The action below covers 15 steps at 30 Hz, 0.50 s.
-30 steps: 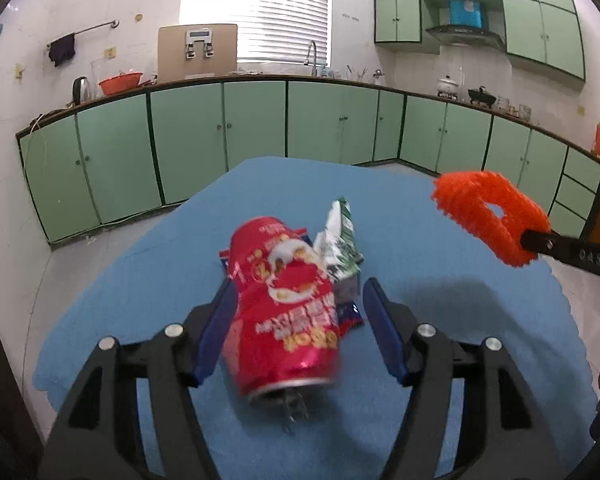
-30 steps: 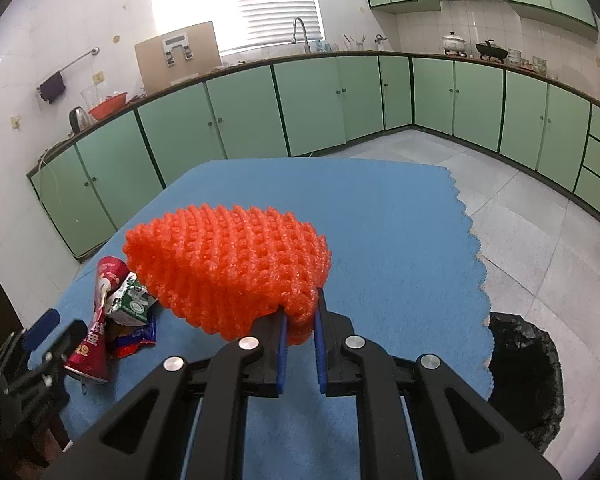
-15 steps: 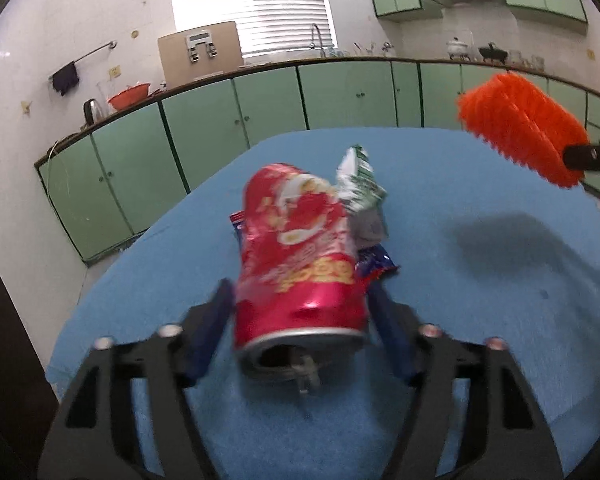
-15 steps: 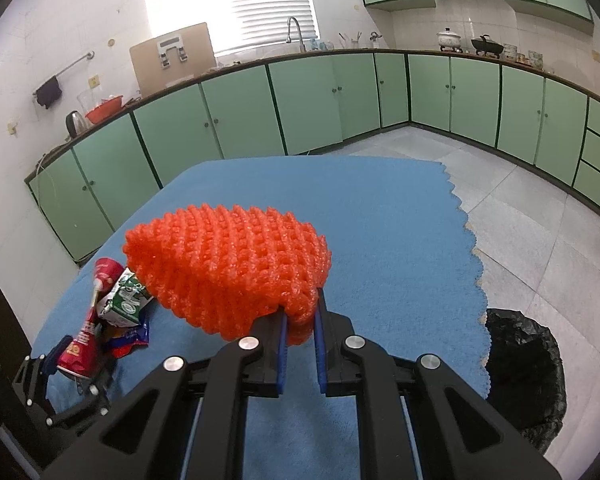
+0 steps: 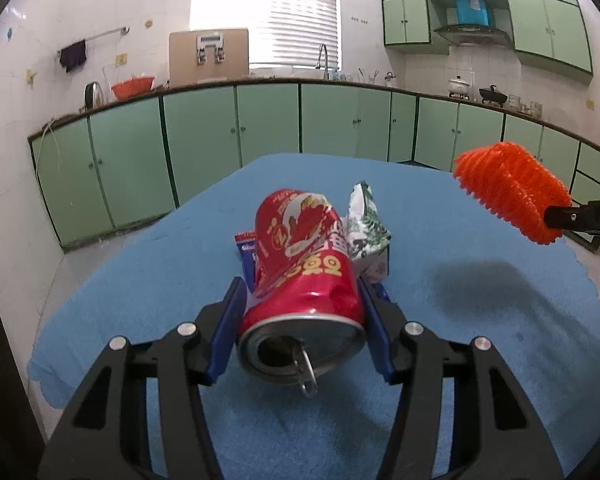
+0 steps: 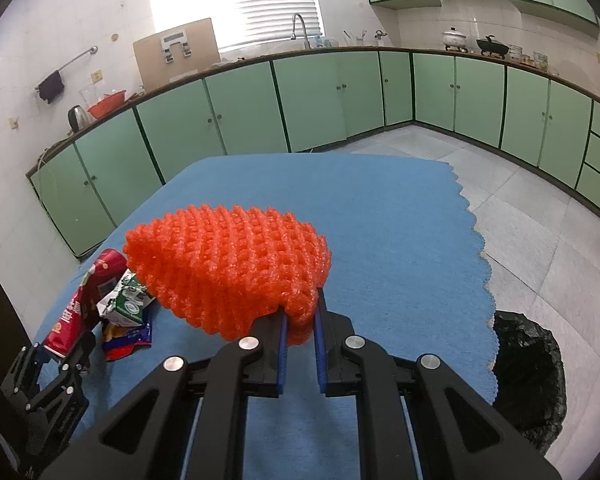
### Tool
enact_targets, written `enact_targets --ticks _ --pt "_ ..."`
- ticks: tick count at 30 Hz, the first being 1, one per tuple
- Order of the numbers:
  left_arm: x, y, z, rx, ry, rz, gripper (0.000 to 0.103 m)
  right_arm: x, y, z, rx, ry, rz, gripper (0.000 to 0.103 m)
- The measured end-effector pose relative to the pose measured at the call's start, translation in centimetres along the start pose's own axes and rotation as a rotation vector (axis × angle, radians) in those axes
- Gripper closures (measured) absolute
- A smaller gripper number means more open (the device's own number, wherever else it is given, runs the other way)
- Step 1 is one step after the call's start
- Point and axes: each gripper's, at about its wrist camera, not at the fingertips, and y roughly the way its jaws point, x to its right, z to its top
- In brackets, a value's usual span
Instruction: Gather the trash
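Note:
A dented red can (image 5: 304,280) lies on the blue tablecloth (image 5: 480,360) with its opened end toward the left wrist camera. My left gripper (image 5: 301,286) is closing on it, and both blue pads touch its sides. Behind the can are a crumpled green-and-white milk carton (image 5: 366,228) and a red-and-blue wrapper (image 5: 247,248). My right gripper (image 6: 300,316) is shut on an orange foam net (image 6: 228,264), held above the cloth to the right of the pile. The right wrist view shows the can (image 6: 84,300), the carton (image 6: 126,304) and the left gripper (image 6: 60,344) at lower left.
A bin lined with a black bag (image 6: 528,372) stands on the tiled floor just off the table's right edge. Green cabinets (image 6: 240,120) run along the walls behind. The cloth's scalloped right edge (image 6: 482,252) marks the table's side.
The left gripper's fingers have come in around the red can until the pads touch it, and the can now fills more of that view. The right gripper and foam net have kept still.

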Motion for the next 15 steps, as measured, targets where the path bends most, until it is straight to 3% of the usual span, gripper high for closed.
enact_targets --ticks 8,15 --pt "-2.3 -1.2 1.8 0.043 -0.117 -0.023 0.050 0.3 -0.1 0.1 -0.005 -0.001 0.002 0.092" --pt "-1.3 -3.6 5.1 0.166 -0.087 -0.064 0.051 0.1 -0.5 0.1 0.009 -0.012 0.008 0.092"
